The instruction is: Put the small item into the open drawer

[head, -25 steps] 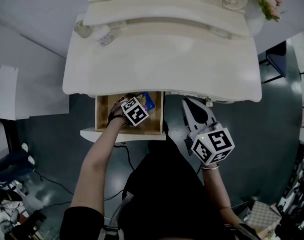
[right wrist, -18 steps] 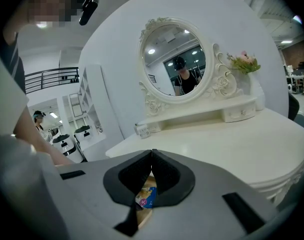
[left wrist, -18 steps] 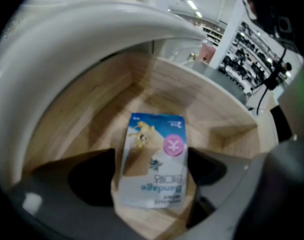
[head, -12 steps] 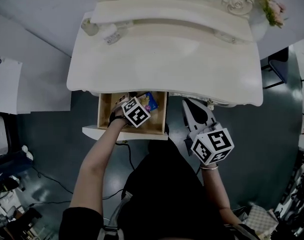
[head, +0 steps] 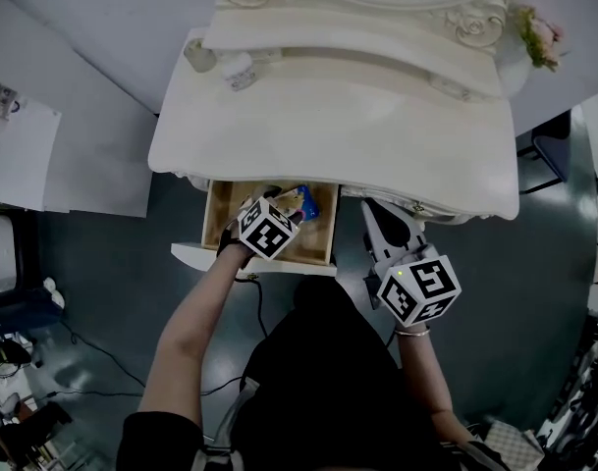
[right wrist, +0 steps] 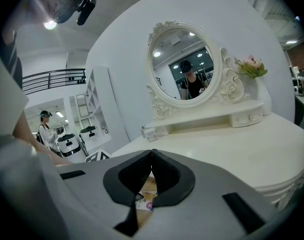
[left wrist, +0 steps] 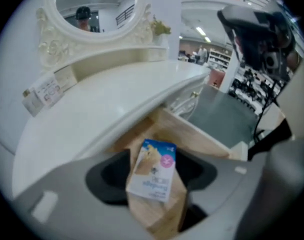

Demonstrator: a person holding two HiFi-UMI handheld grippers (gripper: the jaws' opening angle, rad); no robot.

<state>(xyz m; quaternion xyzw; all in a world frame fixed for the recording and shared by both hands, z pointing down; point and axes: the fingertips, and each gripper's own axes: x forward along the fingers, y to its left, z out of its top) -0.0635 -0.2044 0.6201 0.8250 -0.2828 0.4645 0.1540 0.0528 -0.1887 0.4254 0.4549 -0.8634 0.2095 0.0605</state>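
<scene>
Your left gripper has stayed over the open drawer since the earlier head views, and only the camera has drifted, so the desk now sits further right in the frame. In the head view the packet is inside the drawer toward its right rear, just beyond that gripper. Your right gripper waits beside the drawer, under the desk's edge.

In the left gripper view the jaws stand apart and are closing. The packet shows between them, with bare wood visible on its right side, so the pads do not seem to be pressing it; I judge it released.

In the right gripper view the jaws meet at the tips and hold nothing.

The placing looks done. What is left is to draw your left gripper clear.
</scene>
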